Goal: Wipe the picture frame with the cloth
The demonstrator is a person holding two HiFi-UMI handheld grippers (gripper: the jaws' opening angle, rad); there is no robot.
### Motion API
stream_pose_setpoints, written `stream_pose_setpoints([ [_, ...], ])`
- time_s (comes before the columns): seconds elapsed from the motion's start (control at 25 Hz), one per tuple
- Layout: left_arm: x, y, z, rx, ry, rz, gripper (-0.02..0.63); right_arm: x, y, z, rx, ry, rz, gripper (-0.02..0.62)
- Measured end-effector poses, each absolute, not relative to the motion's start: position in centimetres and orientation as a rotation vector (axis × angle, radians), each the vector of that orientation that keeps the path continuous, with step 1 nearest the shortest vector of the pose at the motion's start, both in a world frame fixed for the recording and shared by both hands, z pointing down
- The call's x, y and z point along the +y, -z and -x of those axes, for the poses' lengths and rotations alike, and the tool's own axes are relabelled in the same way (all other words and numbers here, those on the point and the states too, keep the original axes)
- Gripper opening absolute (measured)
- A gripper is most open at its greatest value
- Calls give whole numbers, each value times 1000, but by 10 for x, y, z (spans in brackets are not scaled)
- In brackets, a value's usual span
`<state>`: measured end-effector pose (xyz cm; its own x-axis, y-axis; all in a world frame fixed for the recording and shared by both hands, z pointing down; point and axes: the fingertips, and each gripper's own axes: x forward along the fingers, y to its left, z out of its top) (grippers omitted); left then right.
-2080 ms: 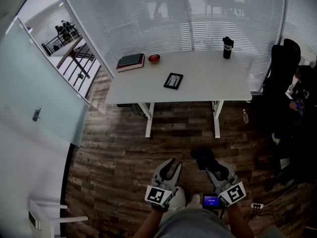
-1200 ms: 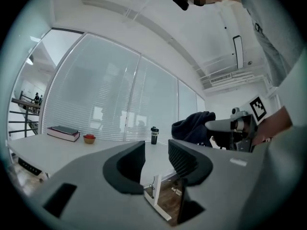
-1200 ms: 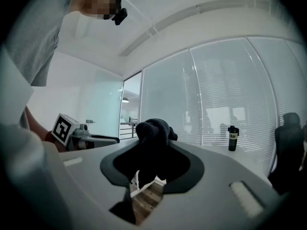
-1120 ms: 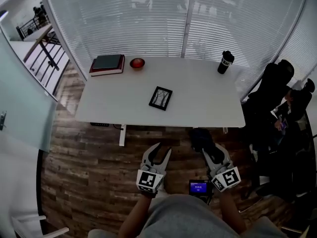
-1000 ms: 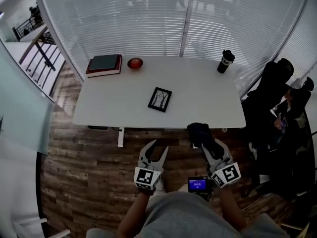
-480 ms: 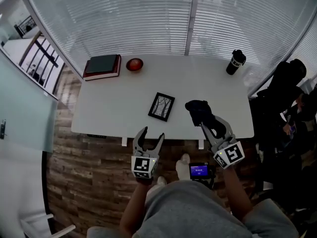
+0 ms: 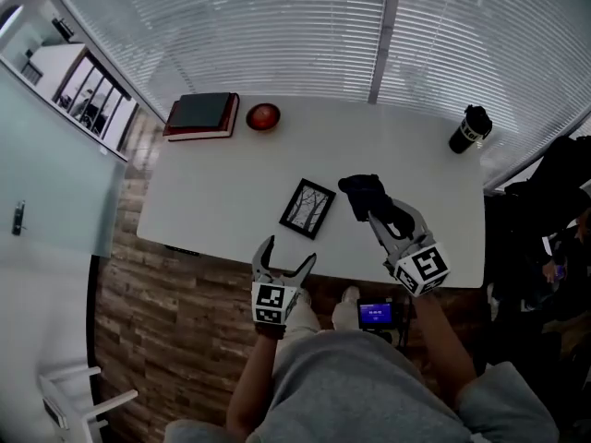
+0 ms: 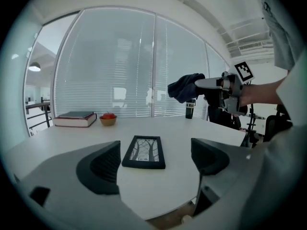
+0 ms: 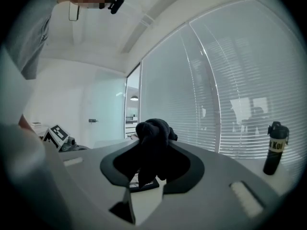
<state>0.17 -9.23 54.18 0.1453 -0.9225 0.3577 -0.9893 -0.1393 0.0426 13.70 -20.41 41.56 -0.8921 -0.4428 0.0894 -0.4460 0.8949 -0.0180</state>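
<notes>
A black picture frame [image 7: 307,209] lies flat near the middle of the white table [image 7: 222,183]. My left gripper [image 7: 288,255] hovers at the table's near edge, just short of the frame [image 8: 144,152]. Its jaws are opening and nothing is between them [image 8: 154,150]. My right gripper [image 7: 374,209] is over the table to the right of the frame, shut on a bunched dark cloth [image 7: 363,192]. In the right gripper view the cloth [image 9: 152,143] fills the gap of that gripper [image 9: 152,157] and hides most of the frame [image 9: 144,184]. The cloth [image 8: 184,86] also shows in the left gripper view.
Stacked books [image 7: 201,115] and a red bowl [image 7: 263,116] stand at the table's far left, a black bottle [image 7: 469,129] at its far right. Window blinds run behind the table. A small lit device [image 7: 377,315] hangs at my waist.
I have walked up to the table. Both grippers went forward: the right carried the cloth beside the frame, the left came to the near edge and its jaws spread wide.
</notes>
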Motion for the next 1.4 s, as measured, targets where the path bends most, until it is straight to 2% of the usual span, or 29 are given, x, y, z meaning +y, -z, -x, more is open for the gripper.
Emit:
stream_pose_setpoints([
  [0.16,-113,-569,7,-1771,-392,-2139,486,-228,-435,-110,-2895,-52,-669,127],
  [0.76,-145,-615,45,-1337,-647,-2341,495,-279,-522,18,-2607,14,-410,130],
  [1.12,-154,-638,46,-1253,-747,-2398,466,-279,-589,34,-2446,-36,-450,133],
  [1.4,-146,-654,40,-1093,-962,-2405,456,-255,-620,44,-2369,15,-329,132],
])
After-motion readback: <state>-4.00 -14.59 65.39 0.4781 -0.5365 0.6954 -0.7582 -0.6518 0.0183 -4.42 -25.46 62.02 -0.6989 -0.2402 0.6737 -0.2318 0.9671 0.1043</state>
